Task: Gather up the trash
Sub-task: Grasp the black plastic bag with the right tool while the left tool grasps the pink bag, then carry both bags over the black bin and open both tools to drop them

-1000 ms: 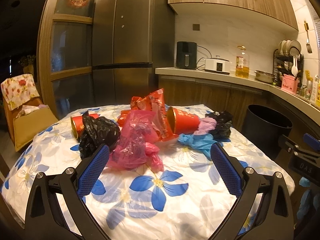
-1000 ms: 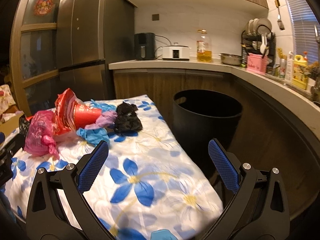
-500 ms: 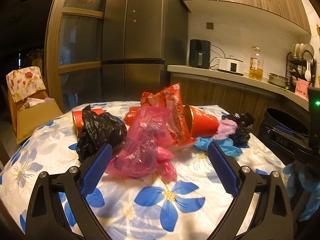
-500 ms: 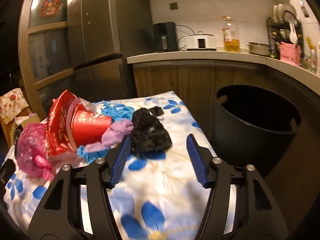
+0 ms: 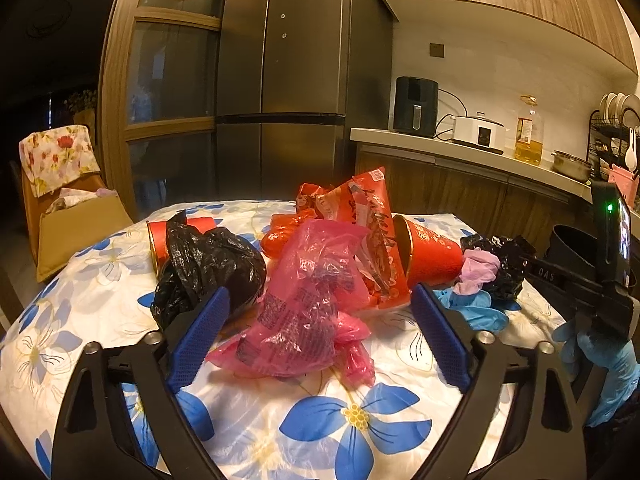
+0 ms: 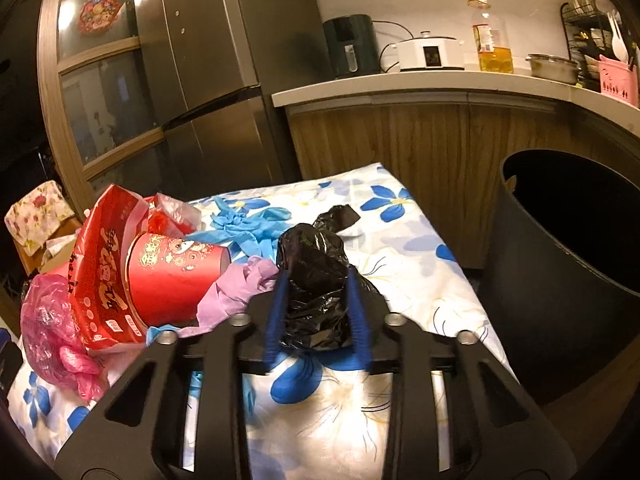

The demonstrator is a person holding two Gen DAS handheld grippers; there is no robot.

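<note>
Trash lies heaped on a table with a flowered cloth [image 5: 352,412]. My right gripper [image 6: 316,276] is shut on a small black plastic bag [image 6: 316,280] at the heap's right end; that bag also shows in the left wrist view [image 5: 506,264]. My left gripper [image 5: 316,316] is open, its fingers on either side of a crumpled pink plastic bag [image 5: 304,304]. A larger black bag [image 5: 208,264], a red paper cup [image 5: 428,252], red wrappers [image 5: 368,216], a purple glove [image 6: 240,288] and blue gloves [image 6: 244,224] lie in the heap.
A black trash bin [image 6: 568,264] stands on the floor right of the table. A wooden counter [image 6: 440,92] with appliances runs behind it. A steel fridge [image 5: 288,80] is at the back. A chair with a cardboard box [image 5: 76,224] stands at the far left.
My right gripper moved forward and closed its fingers on the small black bag. My left gripper moved closer to the pink bag and stayed open.
</note>
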